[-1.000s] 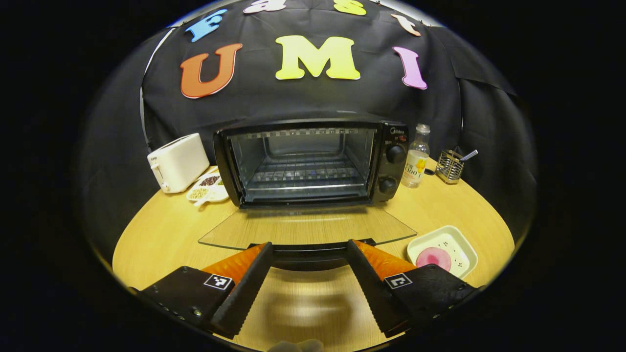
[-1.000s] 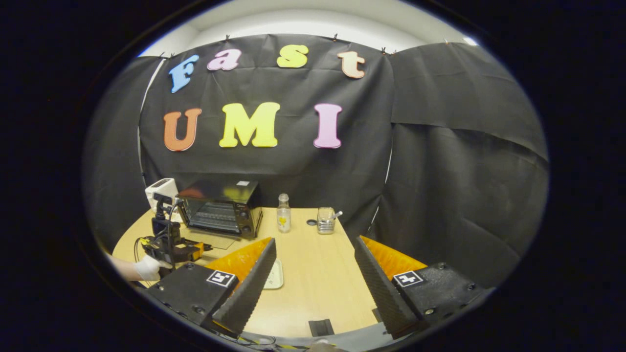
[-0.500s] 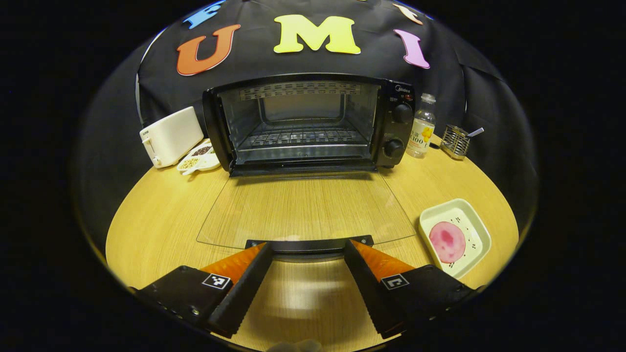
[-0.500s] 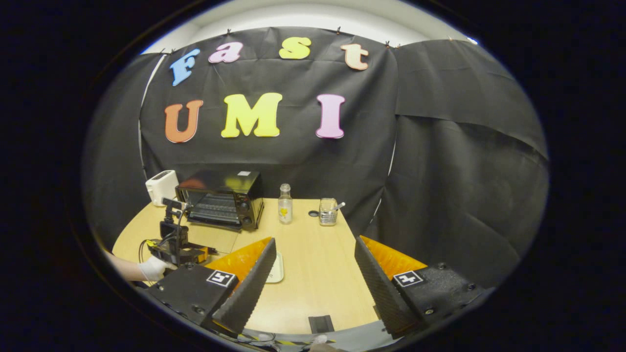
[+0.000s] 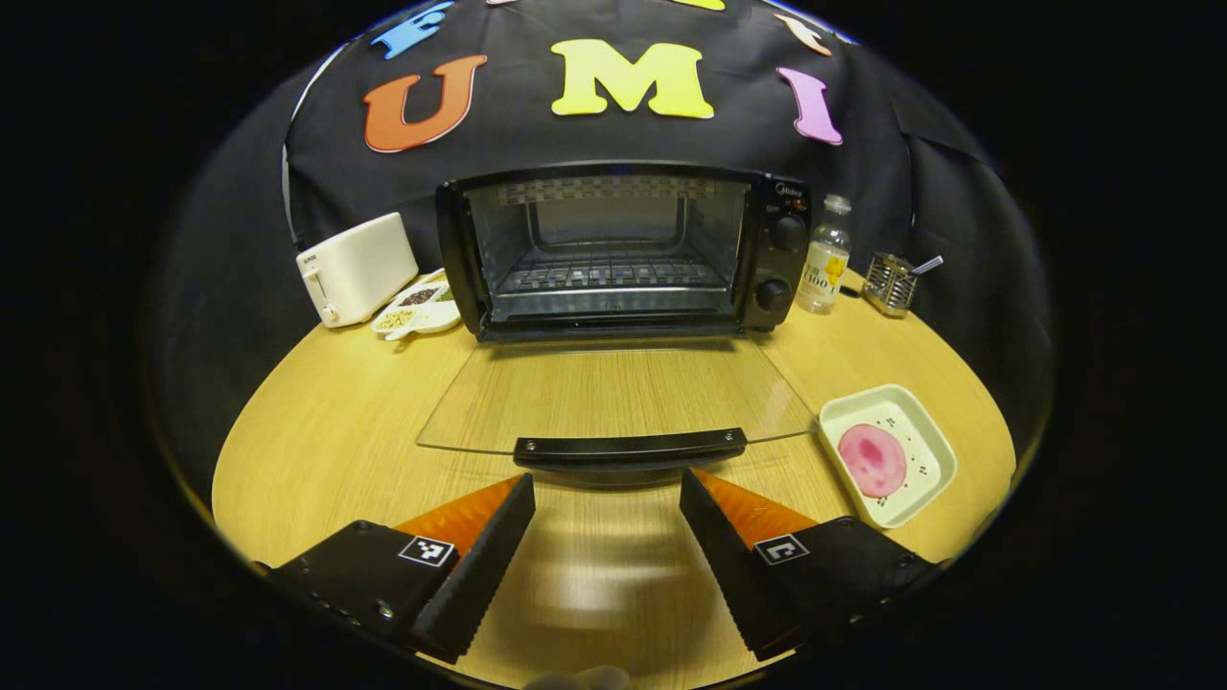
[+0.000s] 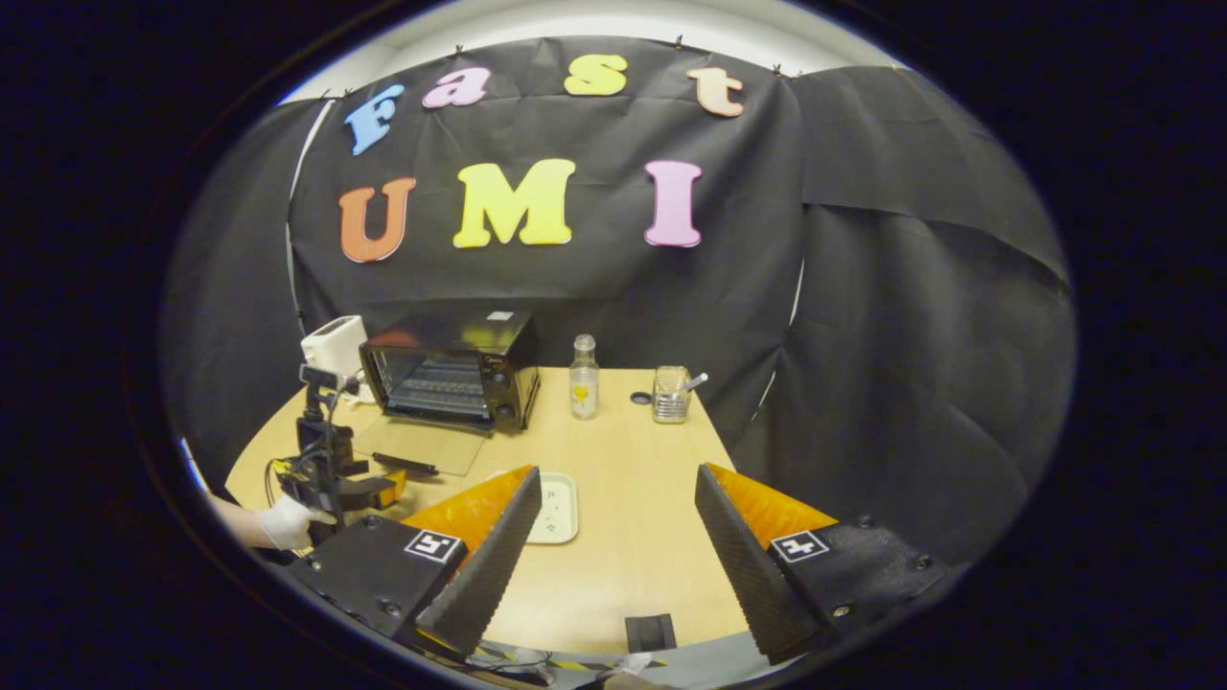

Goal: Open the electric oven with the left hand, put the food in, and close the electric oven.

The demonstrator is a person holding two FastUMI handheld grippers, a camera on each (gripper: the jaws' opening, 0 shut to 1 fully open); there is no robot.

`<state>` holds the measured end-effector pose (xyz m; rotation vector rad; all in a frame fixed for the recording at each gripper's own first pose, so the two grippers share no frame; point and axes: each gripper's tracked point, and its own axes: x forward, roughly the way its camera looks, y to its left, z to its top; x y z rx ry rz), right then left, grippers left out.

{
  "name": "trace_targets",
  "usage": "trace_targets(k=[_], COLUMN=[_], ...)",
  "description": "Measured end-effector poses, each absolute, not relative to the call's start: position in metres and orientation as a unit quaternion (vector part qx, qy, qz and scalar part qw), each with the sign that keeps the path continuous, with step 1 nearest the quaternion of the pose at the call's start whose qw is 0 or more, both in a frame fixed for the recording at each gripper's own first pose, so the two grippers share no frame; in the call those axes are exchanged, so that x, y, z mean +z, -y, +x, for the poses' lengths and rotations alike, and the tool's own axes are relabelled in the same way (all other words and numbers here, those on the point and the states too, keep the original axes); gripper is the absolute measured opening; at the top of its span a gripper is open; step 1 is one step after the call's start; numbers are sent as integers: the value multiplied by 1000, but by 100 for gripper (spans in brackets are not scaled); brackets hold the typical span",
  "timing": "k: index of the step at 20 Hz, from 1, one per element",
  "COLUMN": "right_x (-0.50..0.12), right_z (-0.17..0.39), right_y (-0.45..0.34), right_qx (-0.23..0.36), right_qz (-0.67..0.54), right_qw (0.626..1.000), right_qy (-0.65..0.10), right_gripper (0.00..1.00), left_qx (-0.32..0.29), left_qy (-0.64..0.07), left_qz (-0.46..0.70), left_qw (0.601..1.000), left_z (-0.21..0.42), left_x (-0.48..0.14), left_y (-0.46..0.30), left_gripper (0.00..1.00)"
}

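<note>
**Oven open, food on its dish not yet taken**

The food (image 5: 871,459), a flat pink round slice, is seen at the lower right of the left gripper view, lying in a shallow white dish (image 5: 922,424) on the wooden table (image 5: 316,431). It is judged to be light, thin and soft, perhaps a little slippery, so it is probably best taken at its edge with a gentle squeeze; alternatively the stiff rim of the dish can be gripped, and the dish must then be kept level.

Just left of the dish, the glass door (image 5: 613,393) of the electric oven (image 5: 613,249) is lowered flat over the table, with its dark handle (image 5: 629,448) at the front edge. The glass is judged fragile and should not be knocked. The wire rack inside is bare.

The left gripper (image 5: 606,498) is held just before the handle, its jaws wide apart and nothing between them. In the right gripper view, the right gripper (image 6: 618,494) is also spread wide and holds nothing; the dish (image 6: 556,508) lies near its left finger.

At the upper part of the left gripper view a white toaster (image 5: 355,266), a bottle (image 5: 824,268) and a small wire holder (image 5: 890,284) are placed beside the oven.
</note>
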<state>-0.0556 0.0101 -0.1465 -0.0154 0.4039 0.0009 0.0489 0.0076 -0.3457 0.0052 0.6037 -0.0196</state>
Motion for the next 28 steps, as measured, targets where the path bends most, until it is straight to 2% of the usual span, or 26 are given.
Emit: trace_targets(k=[6,13,18,23,24,25,28], right_x=[-231,-316,-362,-389,-391,-393,-397], right_z=[-22,44,88,113,117,121,125], right_y=[-42,-56,-69,-79,-80,-78,-78], right_qx=[63,94,119,144,147,146,145], right_qz=[-11,-20,13,18,20,21,44], right_qw=[959,931,905,873,869,865,846], right_qy=[-277,-351,-408,-466,-473,-480,-510], right_gripper=[100,100,89,79,68,67,52], left_qx=[-21,1,54,78,82,88,107], left_qy=[-240,-173,-132,-121,-122,-121,-115], left_qz=[12,-13,-19,-16,-14,-13,-10], left_qw=[970,985,990,989,989,989,988], left_z=[-2,-59,-80,-90,-91,-92,-91], left_x=[-280,-190,-133,-102,-95,-90,-79], left_y=[-18,-36,-55,-52,-50,-51,-52], left_gripper=[98,98,97,96,96,96,96])
